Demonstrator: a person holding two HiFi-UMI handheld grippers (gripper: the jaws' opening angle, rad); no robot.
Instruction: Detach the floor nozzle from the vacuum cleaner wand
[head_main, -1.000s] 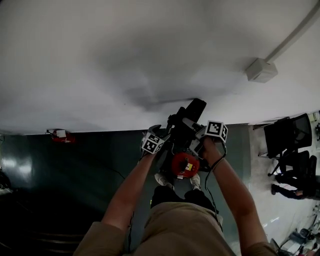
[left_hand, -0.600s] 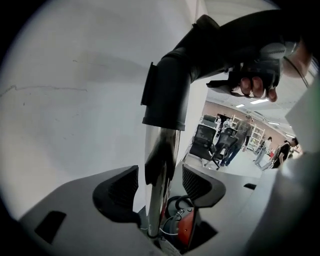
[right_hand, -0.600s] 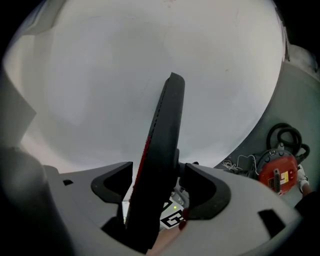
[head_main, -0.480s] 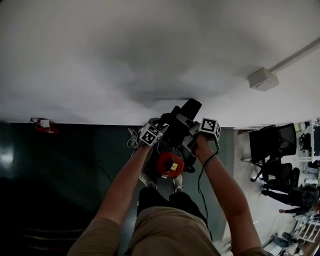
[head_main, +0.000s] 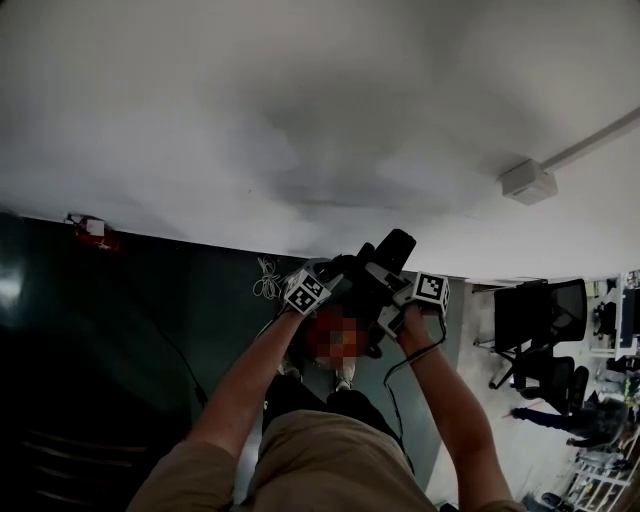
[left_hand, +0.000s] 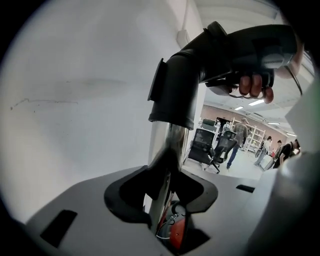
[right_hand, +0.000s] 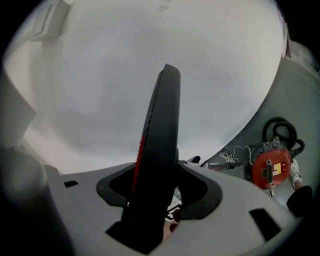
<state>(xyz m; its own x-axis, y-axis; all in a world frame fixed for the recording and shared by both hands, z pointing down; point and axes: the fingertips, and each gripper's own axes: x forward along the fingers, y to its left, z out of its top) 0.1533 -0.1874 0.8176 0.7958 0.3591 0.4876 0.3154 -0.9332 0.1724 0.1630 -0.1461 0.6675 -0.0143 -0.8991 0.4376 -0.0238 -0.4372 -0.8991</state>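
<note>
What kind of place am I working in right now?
Most likely an open-plan office or lab workspace. Black swivel office chairs stand on a pale floor, open shelving racks stand at the far side, and strip lights run along the ceiling.

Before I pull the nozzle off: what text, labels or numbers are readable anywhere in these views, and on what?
No text can be read in any view.
Pale label on the red vacuum canister: too small to read.
White tag on the red wall box: too small to read.
Marker cubes: square patterns only, no letters.
</note>
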